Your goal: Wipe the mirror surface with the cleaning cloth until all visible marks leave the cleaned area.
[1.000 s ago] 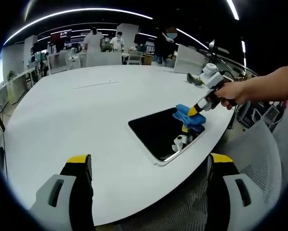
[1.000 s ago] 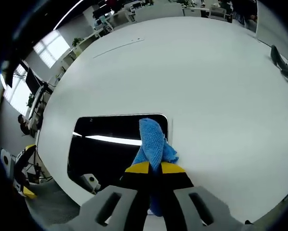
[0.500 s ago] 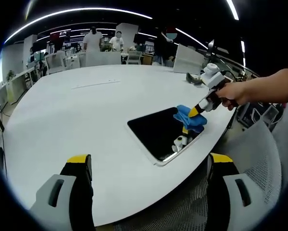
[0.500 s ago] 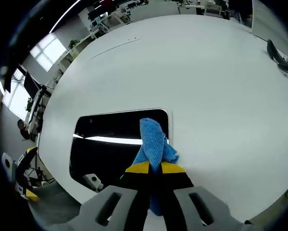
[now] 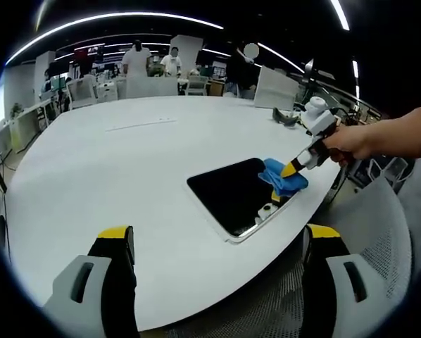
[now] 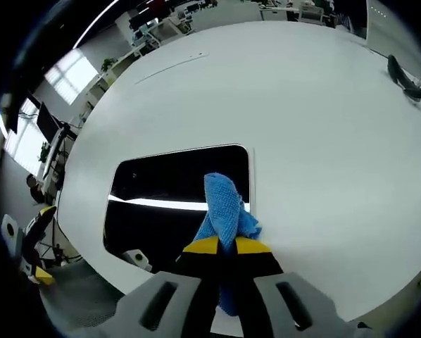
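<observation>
1. Your right gripper (image 6: 222,248) has its yellow-tipped jaws clamped together on a bunched blue cleaning cloth (image 6: 224,209); in the left gripper view, the same gripper (image 5: 293,169) reaches in from the right, held in your hand (image 5: 351,141).
2. The cloth (image 5: 284,176) presses on the rectangular, dark-glass mirror with a thin pale frame (image 6: 175,204), at the end nearest your right hand.
3. The mirror (image 5: 231,193) lies flat on the big round white table (image 5: 112,162), near the table edge closest to you.
4. Its glass reflects a bright ceiling light as a pale streak, and the reflection of your gripper shows near its lower edge.
5. Your left gripper (image 5: 217,243) hangs over the near table edge, well apart from the mirror, its jaws spread wide with nothing between them.
6. A white mesh chair (image 5: 379,232) stands just beyond the table edge beside your arm.
7. A small dark object (image 6: 406,81) lies on the far side of the table; what it is cannot be told.
8. People (image 5: 136,58) stand among desks in the background.
</observation>
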The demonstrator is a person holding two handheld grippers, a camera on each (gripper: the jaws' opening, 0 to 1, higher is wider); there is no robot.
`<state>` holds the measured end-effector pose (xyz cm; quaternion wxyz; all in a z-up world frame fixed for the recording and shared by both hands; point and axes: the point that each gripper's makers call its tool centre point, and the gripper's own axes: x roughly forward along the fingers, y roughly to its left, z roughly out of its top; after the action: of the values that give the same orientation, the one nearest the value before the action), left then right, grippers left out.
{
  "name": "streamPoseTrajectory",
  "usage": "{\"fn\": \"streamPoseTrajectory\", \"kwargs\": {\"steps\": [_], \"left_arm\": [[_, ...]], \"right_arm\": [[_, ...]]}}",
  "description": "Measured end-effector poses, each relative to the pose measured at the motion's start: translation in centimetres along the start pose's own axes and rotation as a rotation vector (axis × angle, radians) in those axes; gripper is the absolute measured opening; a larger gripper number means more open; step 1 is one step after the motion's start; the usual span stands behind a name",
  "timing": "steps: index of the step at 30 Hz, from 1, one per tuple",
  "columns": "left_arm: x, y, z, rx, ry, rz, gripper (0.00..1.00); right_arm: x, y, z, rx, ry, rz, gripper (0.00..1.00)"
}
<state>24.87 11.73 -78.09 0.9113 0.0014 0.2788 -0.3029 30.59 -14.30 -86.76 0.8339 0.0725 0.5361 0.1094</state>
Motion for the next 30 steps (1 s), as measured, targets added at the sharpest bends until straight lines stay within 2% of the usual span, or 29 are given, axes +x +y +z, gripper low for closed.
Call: {"fn": "streamPoseTrajectory", "kwargs": {"steps": [8, 10, 12, 24, 30], "left_arm": [[0.0, -0.1, -0.1, 0.005, 0.005, -0.001, 0.99], [0.0, 0.0, 0.0, 0.002, 0.002, 0.000, 0.99], [0.0, 0.0, -0.1, 0.002, 0.003, 0.000, 0.99], [0.0, 0.1, -0.2, 0.003, 0.004, 0.002, 0.99], [0.1, 0.0, -0.2, 0.004, 0.006, -0.001, 0.99]], "right_arm": [[-0.4, 0.3, -0.9, -0.007, 0.003, 0.001, 0.01], [-0.5, 0.3, -1.2, 0.015, 0.005, -0.004, 0.01], [-0.7, 0.4, -1.6, -0.005, 0.016, 0.002, 0.01], [-1.3, 0.8, -3.0, 0.031, 0.034, 0.021, 0.01], [-1.3, 0.8, -3.1, 0.047, 0.036, 0.022, 0.01]]}}
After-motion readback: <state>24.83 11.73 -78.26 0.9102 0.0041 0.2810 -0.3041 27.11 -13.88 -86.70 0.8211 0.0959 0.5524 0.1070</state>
